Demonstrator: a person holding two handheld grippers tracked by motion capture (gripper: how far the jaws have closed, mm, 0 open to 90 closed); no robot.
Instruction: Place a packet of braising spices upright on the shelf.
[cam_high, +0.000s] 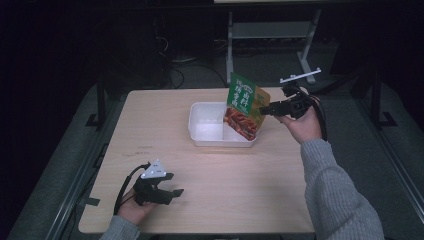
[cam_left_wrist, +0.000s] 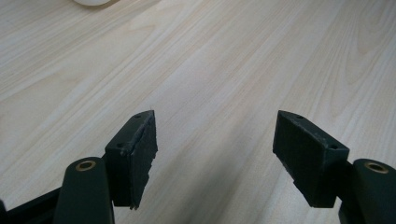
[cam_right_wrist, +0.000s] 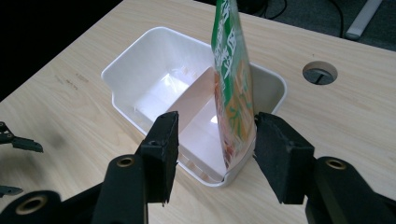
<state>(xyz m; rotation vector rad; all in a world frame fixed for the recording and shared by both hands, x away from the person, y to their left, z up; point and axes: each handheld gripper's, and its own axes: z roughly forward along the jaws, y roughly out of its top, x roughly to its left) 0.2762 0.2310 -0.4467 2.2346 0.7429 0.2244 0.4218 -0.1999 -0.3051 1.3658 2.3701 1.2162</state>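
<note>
Pale wood-grain table (cam_high: 210, 200) in a dark room; grey floor, white metal frame (cam_high: 270, 35) behind. White two-compartment bin (cam_high: 207, 125) sits center-back. Green/orange snack bag (cam_high: 246, 105) stands upright in the bin's rt compartment, leaning on the wall. Rt gripper (cam_high: 265, 109) jaws apart w/ the bag between them, one pad at its edge. Left gripper (cam_high: 172, 186) jaws apart over bare tabletop, near front edge.

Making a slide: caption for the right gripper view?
Open right gripper straddles a green snack packet standing in a white divided tray.
</note>
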